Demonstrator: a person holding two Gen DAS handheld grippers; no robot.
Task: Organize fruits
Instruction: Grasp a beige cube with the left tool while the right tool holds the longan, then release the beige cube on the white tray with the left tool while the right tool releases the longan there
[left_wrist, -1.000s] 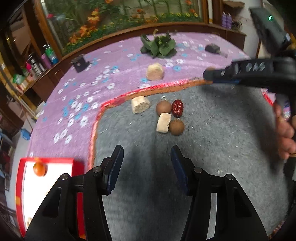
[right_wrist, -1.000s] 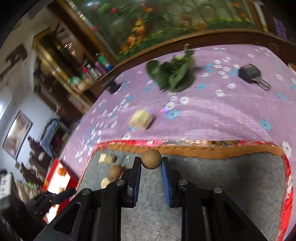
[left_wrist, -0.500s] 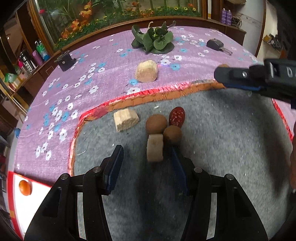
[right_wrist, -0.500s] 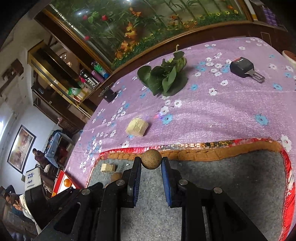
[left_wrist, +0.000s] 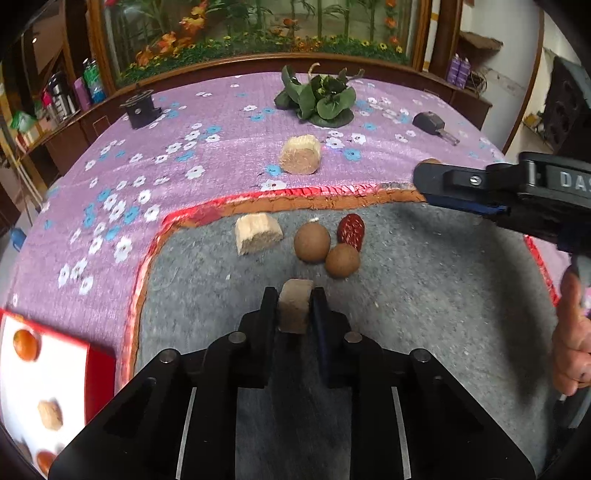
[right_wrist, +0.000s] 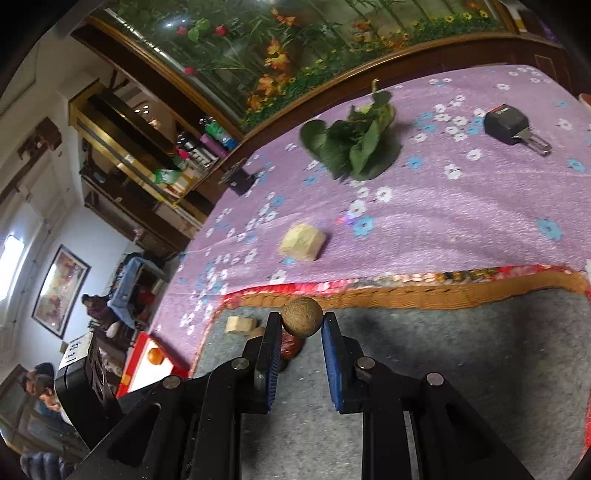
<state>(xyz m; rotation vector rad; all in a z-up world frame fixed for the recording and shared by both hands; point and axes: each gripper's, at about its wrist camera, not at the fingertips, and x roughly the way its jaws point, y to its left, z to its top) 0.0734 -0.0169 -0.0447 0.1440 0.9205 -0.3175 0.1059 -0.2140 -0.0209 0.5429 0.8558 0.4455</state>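
My left gripper has its jaws closing onto a pale fibrous chunk on the grey mat, and both pads press its sides. Just beyond lie two brown round fruits, a red date and another pale chunk. My right gripper is shut on a brown round fruit, held above the mat's far edge. In the left wrist view it reaches in from the right.
A red-rimmed white tray at lower left holds an orange fruit and a pale chunk. On the purple flowered cloth lie a third chunk, leafy greens, a car key and a black block.
My left gripper moved forward over the pale chunk and shut on it. The right gripper kept its hold on the brown fruit and barely shifted.
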